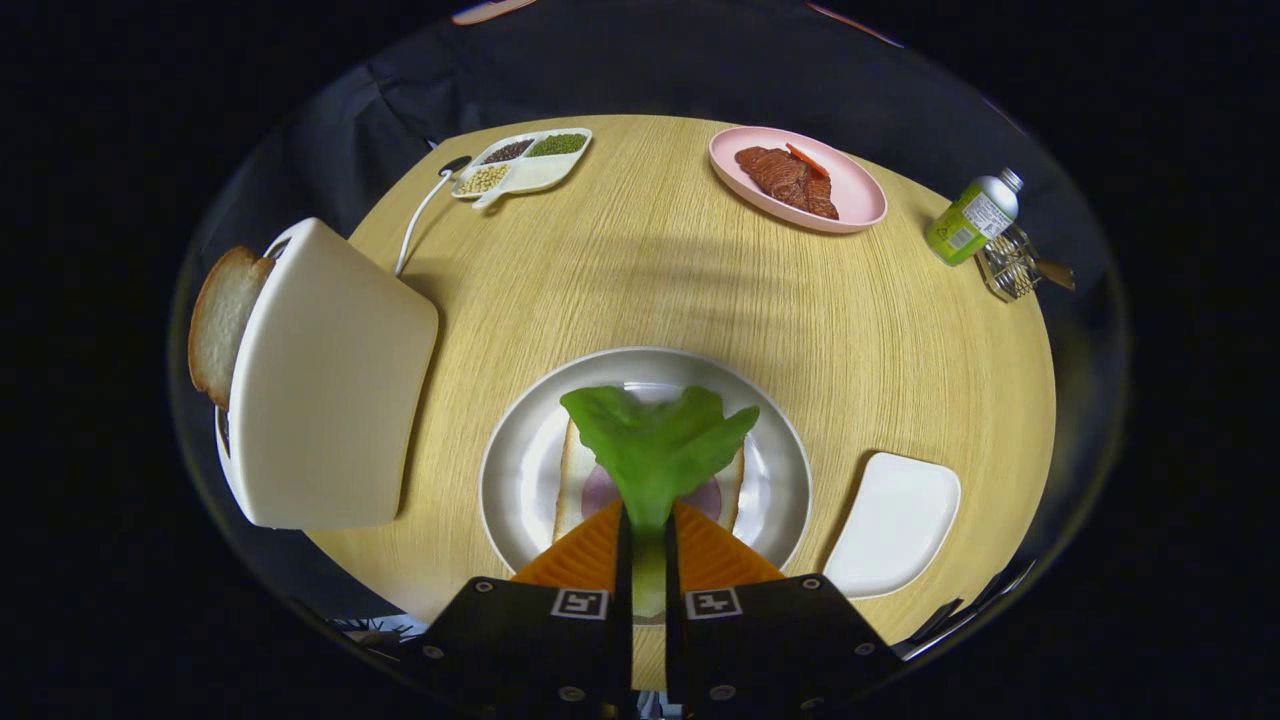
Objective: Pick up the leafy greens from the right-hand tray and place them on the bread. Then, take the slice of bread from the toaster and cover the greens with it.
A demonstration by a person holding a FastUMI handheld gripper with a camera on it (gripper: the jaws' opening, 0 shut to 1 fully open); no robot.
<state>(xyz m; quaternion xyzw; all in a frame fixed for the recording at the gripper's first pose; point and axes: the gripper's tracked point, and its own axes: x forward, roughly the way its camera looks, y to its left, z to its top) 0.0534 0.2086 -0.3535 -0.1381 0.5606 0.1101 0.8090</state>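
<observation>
The gripper (pixel 648 520) has its jaws drawn close together, both pressing on the stem of a leafy green (pixel 655 445), which stands up between them and fans out just ahead of the fingertips. The leaf hangs above a slice of bread (pixel 575 475) that lies on a round white plate (pixel 520 460) directly ahead of the jaws; a pinkish round slice (pixel 598 490) rests on top of the bread, partly hidden by the leaf. Whether the leaf touches the bread cannot be told.

Just to the right of the plate sits a small white tray (pixel 895 525) on the light wooden tabletop (pixel 640 280). To the left of the plate stands a cream toaster (pixel 325 385), with a second slice of bread (pixel 222 320) sticking up out of its far side and a white cord (pixel 420 215) running away behind it.

Farther off, beyond the plate, a white divided dish (pixel 525 165) holds beans and seeds, and a pink plate (pixel 855 195) carries slices of reddish-brown meat (pixel 785 180). Well to the right stand a green-labelled bottle (pixel 970 220) and a small wire holder (pixel 1010 265).
</observation>
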